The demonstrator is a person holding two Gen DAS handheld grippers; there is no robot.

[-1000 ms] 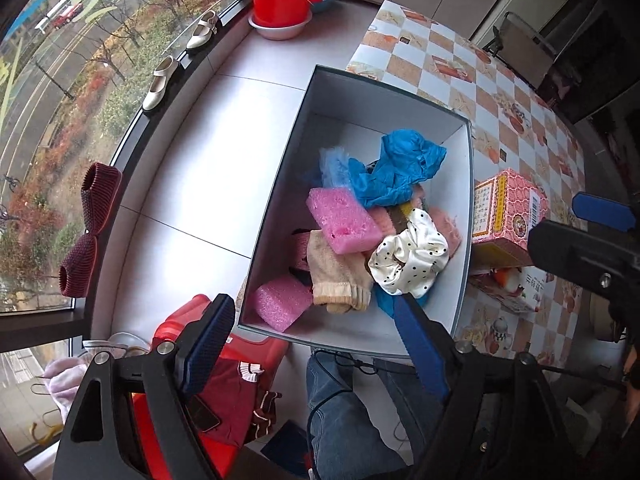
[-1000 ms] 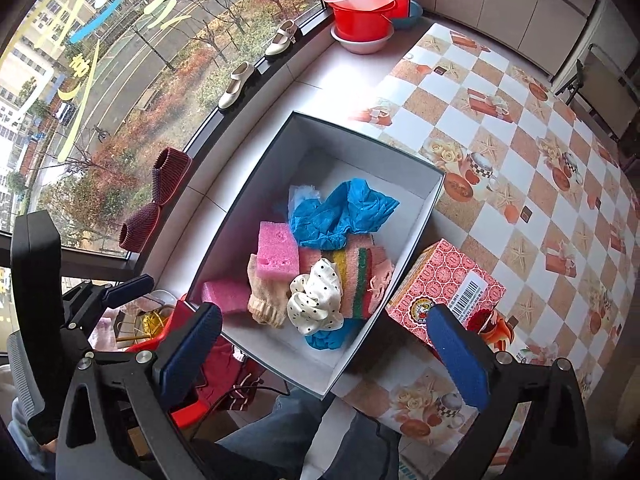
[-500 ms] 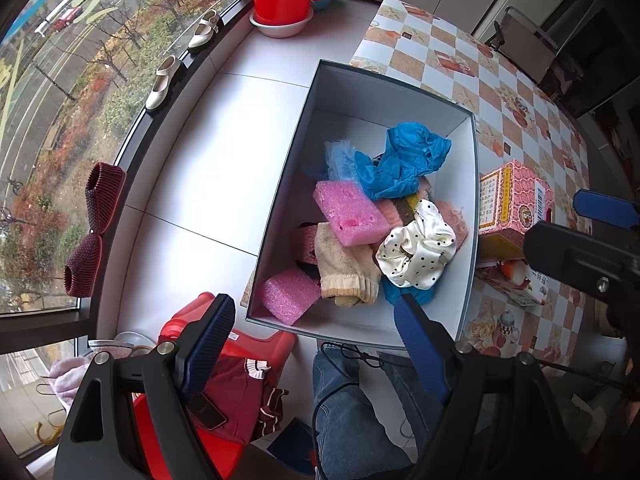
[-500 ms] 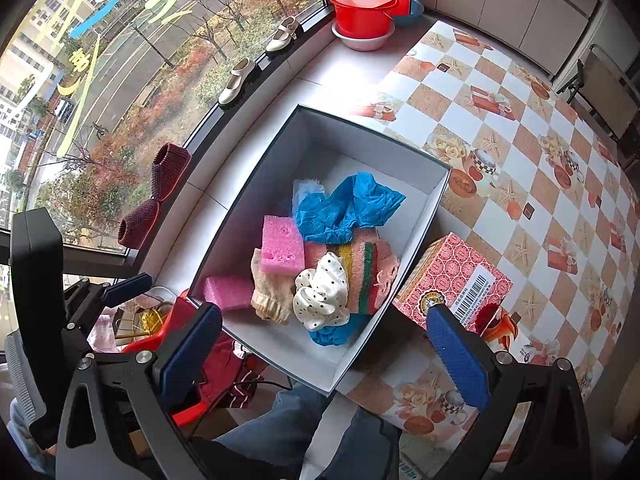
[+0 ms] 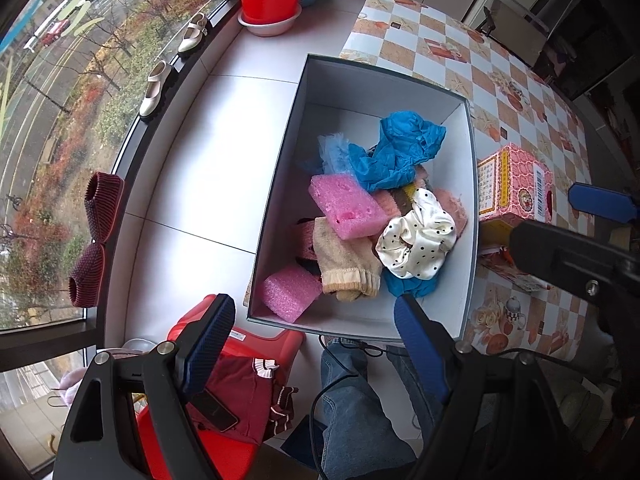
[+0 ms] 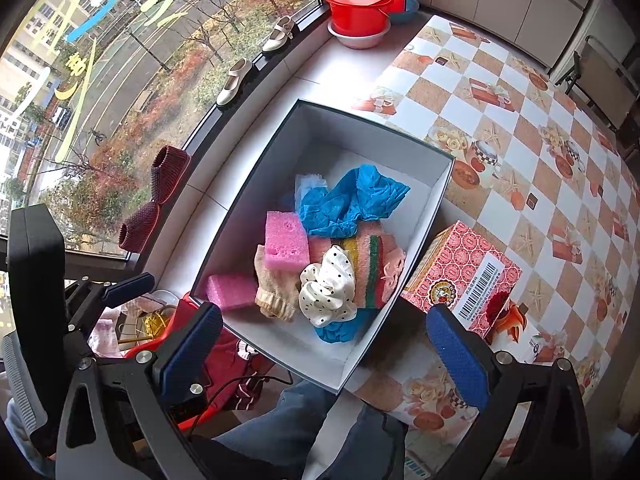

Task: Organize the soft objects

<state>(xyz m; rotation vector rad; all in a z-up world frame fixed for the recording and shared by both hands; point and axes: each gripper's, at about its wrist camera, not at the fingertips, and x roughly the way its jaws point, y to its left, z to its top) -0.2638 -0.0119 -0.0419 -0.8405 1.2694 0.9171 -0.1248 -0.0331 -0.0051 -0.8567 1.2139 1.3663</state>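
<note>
Above the box point(image 5: 471, 216) of soft things, both tongs point(image 5: 316, 330) point(image 6: 320, 336) point down, spread wide, grasping nothing.

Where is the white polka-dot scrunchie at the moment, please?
In both wrist views the scrunchie lies inside the open box, toward its near end, on top of the pile between the beige sock and the striped sponge.

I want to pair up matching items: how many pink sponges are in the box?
2. One pink sponge lies on top of the pile mid-box; the other sits in the near left corner. More could be buried underneath.
</note>
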